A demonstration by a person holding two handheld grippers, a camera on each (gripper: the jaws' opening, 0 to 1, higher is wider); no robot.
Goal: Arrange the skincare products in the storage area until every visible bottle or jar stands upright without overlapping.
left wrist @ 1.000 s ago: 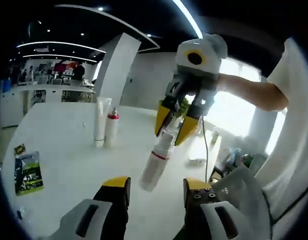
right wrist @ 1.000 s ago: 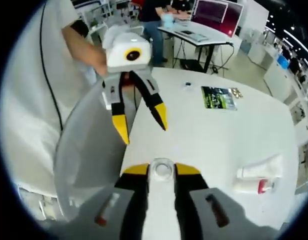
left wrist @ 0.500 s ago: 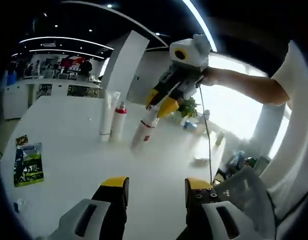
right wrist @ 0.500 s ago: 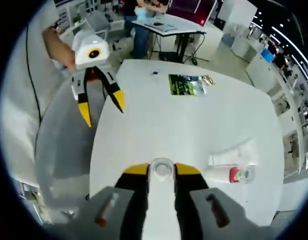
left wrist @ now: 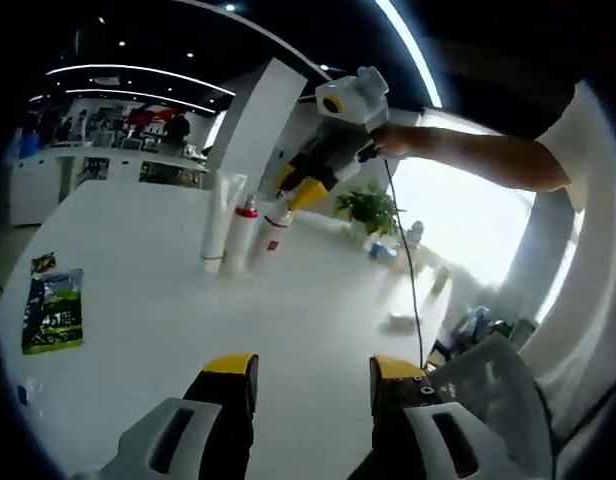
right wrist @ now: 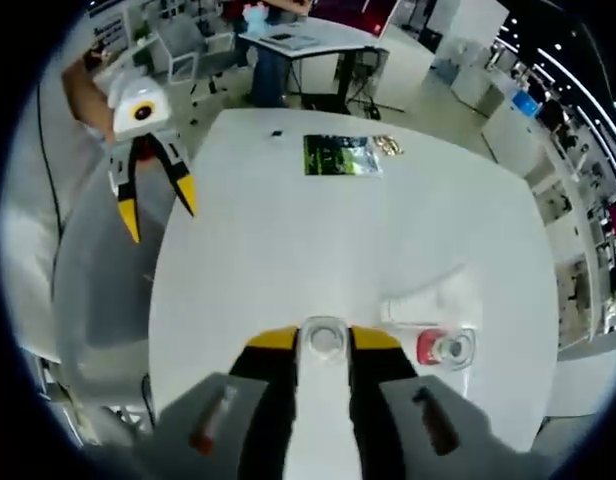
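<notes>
Table [right wrist: 288,250]: broad bare middle, open passage for either gripper. Obstacles: tube [left wrist: 216,222] and red-capped bottle [left wrist: 241,235] upright, touching or just beside each other, near one edge. Right gripper [left wrist: 290,192] hangs just beside them, clamped on a white bottle [left wrist: 273,230]; tight gap on that side. Green packet [right wrist: 337,155] flat near the opposite edge, small items [right wrist: 390,146] beside it. Left gripper [right wrist: 156,205], jaws spread, off the table's side.
</notes>
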